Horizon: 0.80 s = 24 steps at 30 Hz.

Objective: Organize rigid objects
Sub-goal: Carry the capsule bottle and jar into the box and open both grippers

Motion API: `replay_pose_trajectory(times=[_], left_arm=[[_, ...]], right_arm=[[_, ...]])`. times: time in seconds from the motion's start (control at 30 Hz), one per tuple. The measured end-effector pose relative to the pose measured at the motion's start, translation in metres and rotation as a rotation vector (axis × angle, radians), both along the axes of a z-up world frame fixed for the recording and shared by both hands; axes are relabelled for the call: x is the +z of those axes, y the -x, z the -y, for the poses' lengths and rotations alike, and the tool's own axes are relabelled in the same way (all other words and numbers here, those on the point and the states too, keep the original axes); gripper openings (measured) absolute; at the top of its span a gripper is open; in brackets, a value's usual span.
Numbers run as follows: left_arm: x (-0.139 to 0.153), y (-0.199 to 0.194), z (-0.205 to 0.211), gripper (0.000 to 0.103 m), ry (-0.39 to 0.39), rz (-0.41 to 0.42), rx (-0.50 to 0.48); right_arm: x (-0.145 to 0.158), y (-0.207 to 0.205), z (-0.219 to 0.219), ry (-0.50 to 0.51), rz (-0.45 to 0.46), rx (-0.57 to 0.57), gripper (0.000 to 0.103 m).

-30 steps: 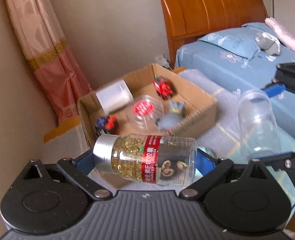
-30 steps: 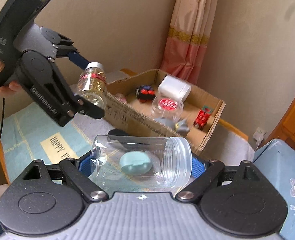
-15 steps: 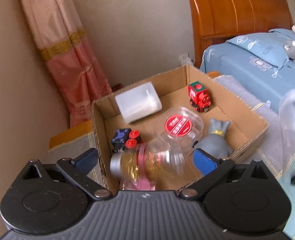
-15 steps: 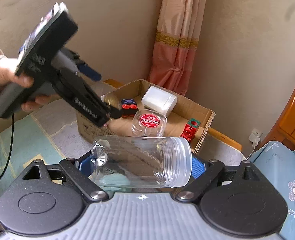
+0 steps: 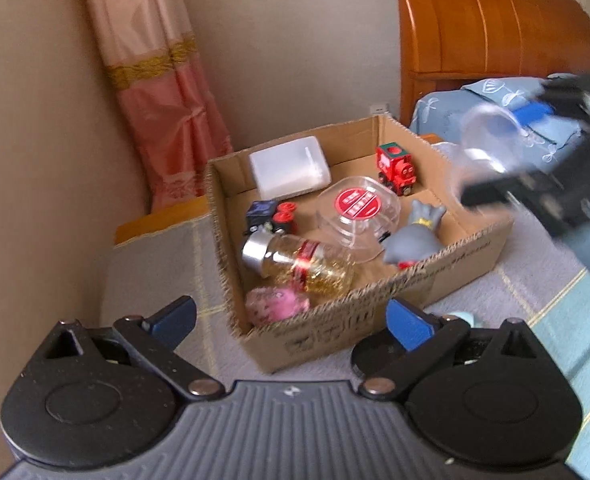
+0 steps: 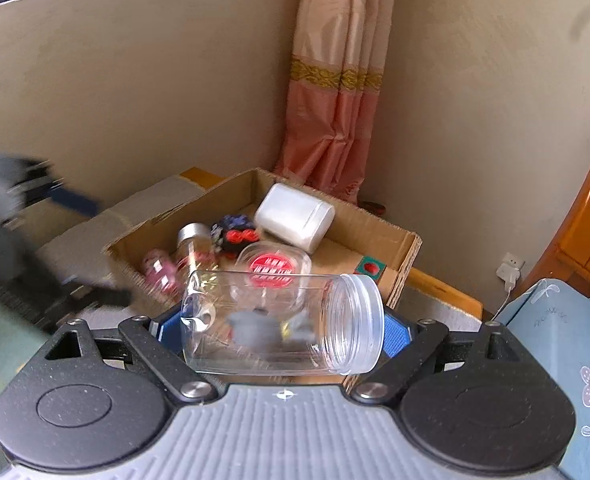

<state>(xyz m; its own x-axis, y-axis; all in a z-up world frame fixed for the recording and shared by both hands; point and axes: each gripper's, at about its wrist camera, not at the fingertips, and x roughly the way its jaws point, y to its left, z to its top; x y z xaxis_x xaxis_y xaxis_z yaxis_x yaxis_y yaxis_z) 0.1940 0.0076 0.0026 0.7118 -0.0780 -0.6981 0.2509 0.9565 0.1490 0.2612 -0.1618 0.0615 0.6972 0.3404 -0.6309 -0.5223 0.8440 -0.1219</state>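
Two grippers work over a cardboard box [image 5: 447,258] that sits on a cloth-covered surface beside a pink curtain [image 5: 159,92] and a wooden headboard [image 5: 491,28]. The left gripper [image 5: 291,322] has its jaws spread wide with nothing between them; its blue pads [image 5: 409,322] hang just short of the box's near wall. Inside the box, near that wall, a pill bottle [image 5: 301,266] with a silver cap and red label lies on its side, touching a pink toy [image 5: 277,306] in the near corner. Behind it lie a dark toy with red wheels [image 5: 271,216], a white container [image 5: 289,168] against the far wall, a clear tub with a red lid label [image 5: 359,210], a red train [image 5: 397,168] and a grey figure [image 5: 415,236]. The right gripper [image 6: 283,330] clamps a clear jar [image 6: 283,322] crosswise between its blue pads, the jar lying level with its open threaded mouth to the right and its base to the left; it hangs over the box's near edge, and the grey figure shows blurred through its wall. From the left wrist view the jar [image 5: 491,140] and right gripper appear smeared above the box's right side. A blue bedspread [image 6: 555,320] lies at the right, and a small pale-blue object [image 5: 465,318] rests on the cloth just outside the box, partly hidden behind the left gripper's finger.
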Motion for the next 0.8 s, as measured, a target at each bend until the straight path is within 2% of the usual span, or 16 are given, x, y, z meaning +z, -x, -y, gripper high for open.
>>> replay_pose_trajectory(times=[0.5, 0.63, 0.7, 0.8], left_arm=[[0.007, 0.034, -0.028, 0.101, 0.052, 0.028, 0.132], [0.005, 0.036, -0.029, 0.101, 0.067, 0.024, 0.144], [0.005, 0.038, -0.029, 0.101, 0.072, 0.025, 0.142], [0.005, 0.037, -0.031, 0.101, 0.076, 0.026, 0.151]], right_arm=[[0.005, -0.127, -0.029, 0.06, -0.026, -0.047, 0.094], [-0.003, -0.146, -0.038, 0.104, -0.035, -0.016, 0.094], [-0.009, -0.153, -0.041, 0.139, -0.044, -0.037, 0.098], [-0.012, -0.153, -0.039, 0.135, -0.055, -0.044, 0.099]])
